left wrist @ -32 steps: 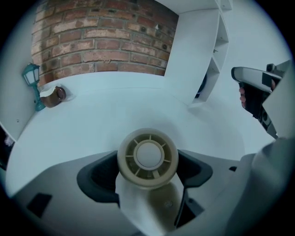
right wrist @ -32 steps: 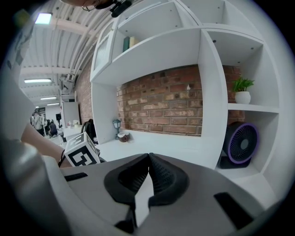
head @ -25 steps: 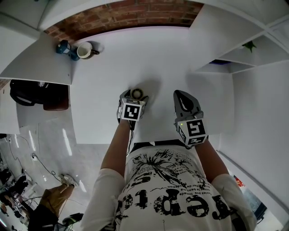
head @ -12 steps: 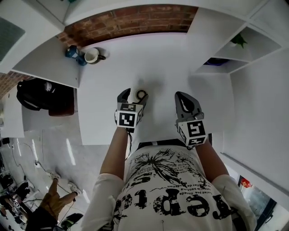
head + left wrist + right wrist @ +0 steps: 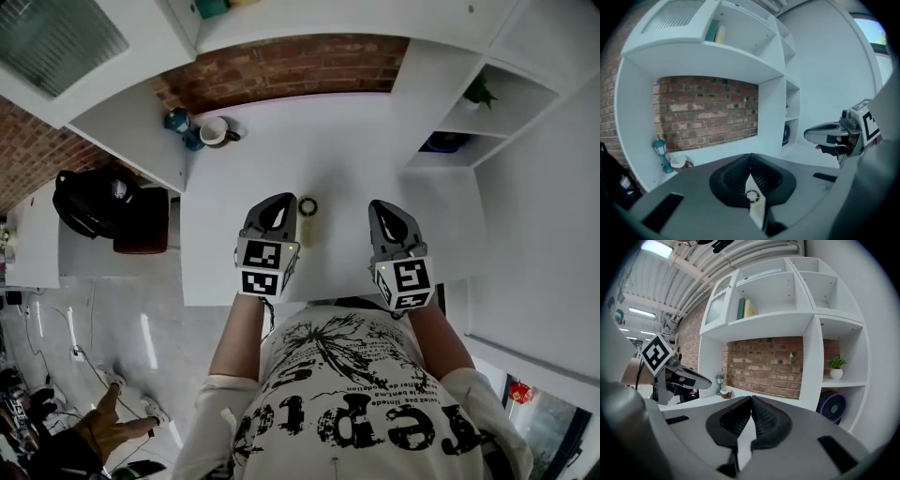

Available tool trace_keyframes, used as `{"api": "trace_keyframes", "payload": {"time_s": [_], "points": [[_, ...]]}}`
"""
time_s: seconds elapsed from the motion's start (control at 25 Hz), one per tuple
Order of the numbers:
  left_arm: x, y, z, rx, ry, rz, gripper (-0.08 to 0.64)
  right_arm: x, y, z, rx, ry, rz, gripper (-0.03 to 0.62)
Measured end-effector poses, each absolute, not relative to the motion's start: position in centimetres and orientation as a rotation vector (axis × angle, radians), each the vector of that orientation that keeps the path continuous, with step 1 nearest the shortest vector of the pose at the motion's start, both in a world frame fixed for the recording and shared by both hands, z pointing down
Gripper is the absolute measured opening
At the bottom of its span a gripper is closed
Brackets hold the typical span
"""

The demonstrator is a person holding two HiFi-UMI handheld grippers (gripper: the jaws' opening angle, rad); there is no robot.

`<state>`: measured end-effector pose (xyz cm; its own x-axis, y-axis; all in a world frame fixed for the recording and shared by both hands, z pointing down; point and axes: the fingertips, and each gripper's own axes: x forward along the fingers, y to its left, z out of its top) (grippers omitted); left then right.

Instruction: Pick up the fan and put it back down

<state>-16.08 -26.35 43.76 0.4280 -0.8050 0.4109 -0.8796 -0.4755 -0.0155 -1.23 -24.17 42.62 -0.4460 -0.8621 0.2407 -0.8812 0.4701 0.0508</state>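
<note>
A small white hand fan (image 5: 307, 213) with a dark ring head lies on the white table (image 5: 356, 159), just right of my left gripper (image 5: 279, 202). That gripper is raised off the table, its jaws shut and holding nothing. In the left gripper view the fan (image 5: 753, 199) shows on the table below, through the gap under the shut jaws of the left gripper (image 5: 750, 156). My right gripper (image 5: 383, 206) hovers to the fan's right, also shut and empty, its tips meeting in the right gripper (image 5: 751, 398) view. A purple round fan (image 5: 833, 407) stands in the lower right shelf compartment.
A teal lantern (image 5: 177, 121) and a mug (image 5: 217, 131) stand at the table's far left corner before the brick wall (image 5: 281, 66). White shelving (image 5: 469, 122) with a potted plant (image 5: 480, 92) flanks the right. A black bag (image 5: 89, 202) sits on a chair to the left.
My left gripper, open around the small fan a second ago, has risen, drawn back and shut empty. The fan stays on the table. My right gripper rose a little.
</note>
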Motion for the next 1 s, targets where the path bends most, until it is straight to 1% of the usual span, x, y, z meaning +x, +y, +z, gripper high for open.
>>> {"api": "trace_keyframes", "payload": {"time_s": [0.32, 0.52, 1.0], "points": [[-18.8, -22.5, 35.1, 2.637, -1.627, 0.220, 0.014, -2.7, -23.1, 38.4, 1.505, -2.578, 0.033, 0.015], [-20.3, -20.7, 32.4, 2.679, -1.614, 0.054, 0.014, -3.3, -22.8, 36.7, 1.466, -2.629, -0.022, 0.015], [-20.1, -20.7, 32.6, 2.719, -1.580, 0.098, 0.014, -3.2, -23.1, 36.0, 1.424, -2.666, -0.028, 0.014]]}}
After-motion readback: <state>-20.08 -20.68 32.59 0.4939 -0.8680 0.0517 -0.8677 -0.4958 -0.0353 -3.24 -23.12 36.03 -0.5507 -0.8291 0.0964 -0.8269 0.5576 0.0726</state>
